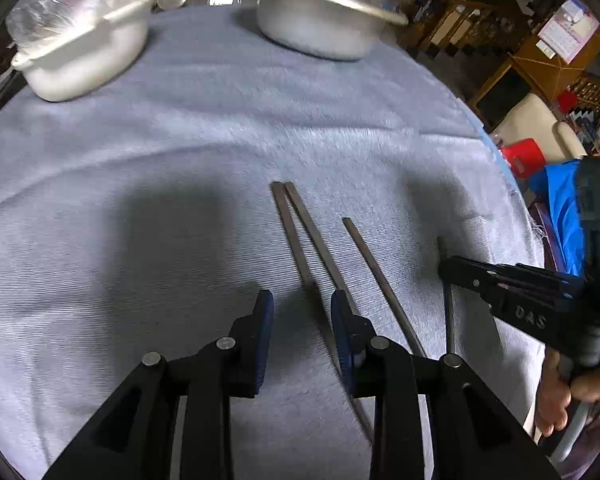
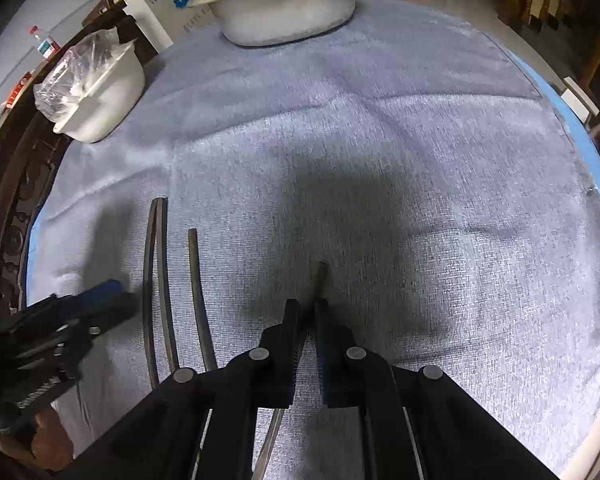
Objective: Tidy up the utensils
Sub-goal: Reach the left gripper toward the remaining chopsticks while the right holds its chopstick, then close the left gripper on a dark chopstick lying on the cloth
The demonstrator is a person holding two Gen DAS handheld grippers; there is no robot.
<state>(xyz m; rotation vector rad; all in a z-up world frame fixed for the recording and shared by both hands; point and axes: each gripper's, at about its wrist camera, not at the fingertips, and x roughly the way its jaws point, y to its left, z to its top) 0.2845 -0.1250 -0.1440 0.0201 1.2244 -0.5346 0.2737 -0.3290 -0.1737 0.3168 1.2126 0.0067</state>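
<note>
Lining up chopsticks on the grey cloth point(image 1: 220, 128): right gripper point(image 2: 308, 308) pinches the fourth chopstick point(image 2: 321, 276); left gripper point(image 1: 302, 300) hangs spread over the pair point(image 1: 296, 220). Next, lay it parallel beside the third chopstick point(image 1: 376, 268).

Four dark chopsticks point(image 1: 324, 252) lie roughly parallel, two touching at their tips.

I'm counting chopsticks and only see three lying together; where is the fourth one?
The fourth chopstick is pinched in the right gripper, lying on the grey cloth to the right of the other three chopsticks, apart from them.
</note>
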